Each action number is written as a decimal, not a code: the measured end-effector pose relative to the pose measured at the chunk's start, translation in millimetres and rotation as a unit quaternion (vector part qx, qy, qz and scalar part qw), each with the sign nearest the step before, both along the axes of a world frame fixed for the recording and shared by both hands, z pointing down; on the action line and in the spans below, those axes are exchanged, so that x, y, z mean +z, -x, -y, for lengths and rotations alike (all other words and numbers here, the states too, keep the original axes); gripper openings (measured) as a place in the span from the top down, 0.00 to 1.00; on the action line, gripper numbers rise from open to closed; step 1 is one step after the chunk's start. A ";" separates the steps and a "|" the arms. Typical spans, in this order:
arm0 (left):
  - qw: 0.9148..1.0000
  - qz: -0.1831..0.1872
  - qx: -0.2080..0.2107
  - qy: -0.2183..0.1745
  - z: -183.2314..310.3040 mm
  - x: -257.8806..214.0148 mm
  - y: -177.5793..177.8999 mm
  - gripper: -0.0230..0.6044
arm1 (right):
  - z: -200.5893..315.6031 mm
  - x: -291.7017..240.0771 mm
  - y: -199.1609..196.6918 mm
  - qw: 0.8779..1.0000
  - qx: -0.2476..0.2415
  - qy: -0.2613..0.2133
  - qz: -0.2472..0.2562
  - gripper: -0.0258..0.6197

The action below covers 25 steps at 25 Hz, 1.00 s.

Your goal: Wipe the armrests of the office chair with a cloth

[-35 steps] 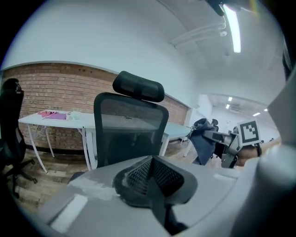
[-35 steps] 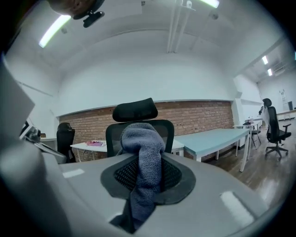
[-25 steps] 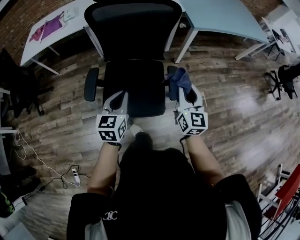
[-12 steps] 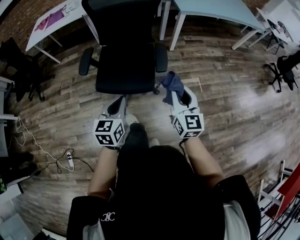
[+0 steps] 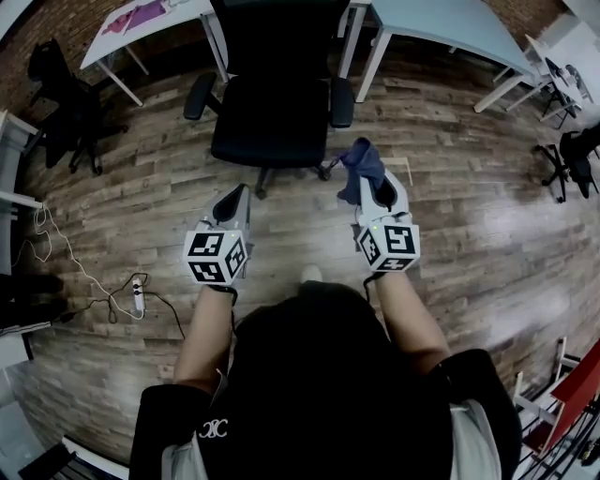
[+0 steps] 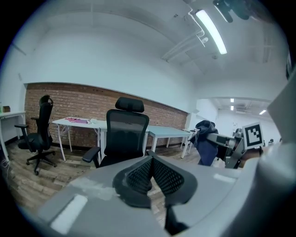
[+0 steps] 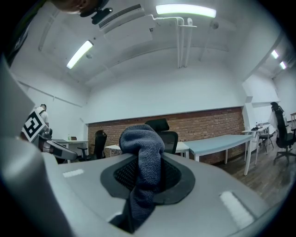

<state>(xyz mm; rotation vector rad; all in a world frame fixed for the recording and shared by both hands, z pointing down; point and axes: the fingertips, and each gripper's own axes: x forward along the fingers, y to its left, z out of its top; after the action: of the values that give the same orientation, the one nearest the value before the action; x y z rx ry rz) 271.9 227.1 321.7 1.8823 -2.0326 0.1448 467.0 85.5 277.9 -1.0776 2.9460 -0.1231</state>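
The black office chair (image 5: 272,117) stands on the wood floor ahead of me, its left armrest (image 5: 199,96) and right armrest (image 5: 341,101) both bare. My right gripper (image 5: 371,180) is shut on a dark blue cloth (image 5: 360,167), which bunches above the jaws and hangs between them (image 7: 143,159). It is held in the air a short way in front of the right armrest, apart from it. My left gripper (image 5: 233,195) is shut and empty, its jaws meeting (image 6: 151,159), also short of the chair (image 6: 124,134).
White desks (image 5: 441,28) stand behind the chair against a brick wall. Another black chair (image 5: 66,103) is at the far left and more chairs (image 5: 572,150) at the right. A power strip with cable (image 5: 139,307) lies on the floor at my left.
I have backed away from the chair. The cloth in my right gripper, which was at the right armrest, is now held clear of it; both grippers are farther from the chair.
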 end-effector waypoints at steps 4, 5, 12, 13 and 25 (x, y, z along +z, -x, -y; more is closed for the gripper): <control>1.000 0.002 0.001 -0.007 -57.8 -2.5 0.1 0.96 | -53.3 -5.8 -0.1 1.000 0.006 -0.004 0.009 0.85; 1.000 0.002 0.000 -0.008 -75.0 -2.4 1.3 0.96 | -69.3 -6.8 0.6 1.000 0.006 -0.005 0.010 0.85; 1.000 0.005 -0.008 -0.016 -190.6 2.4 15.5 0.96 | -181.0 -6.4 7.7 1.000 0.010 -0.014 0.009 0.85; 1.000 0.007 -0.008 -0.018 -205.4 2.0 16.7 0.96 | -196.4 -7.8 7.4 1.000 0.012 -0.017 0.010 0.85; 0.999 0.000 0.016 -0.030 -281.6 -6.2 -6.5 0.96 | -284.5 -19.6 -22.7 0.999 0.038 -0.022 -0.002 0.84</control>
<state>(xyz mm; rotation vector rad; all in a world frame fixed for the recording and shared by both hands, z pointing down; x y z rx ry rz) 278.4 508.7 315.5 1.9526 -2.0285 0.0923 489.8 370.0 258.2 -1.1839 2.8921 -0.0560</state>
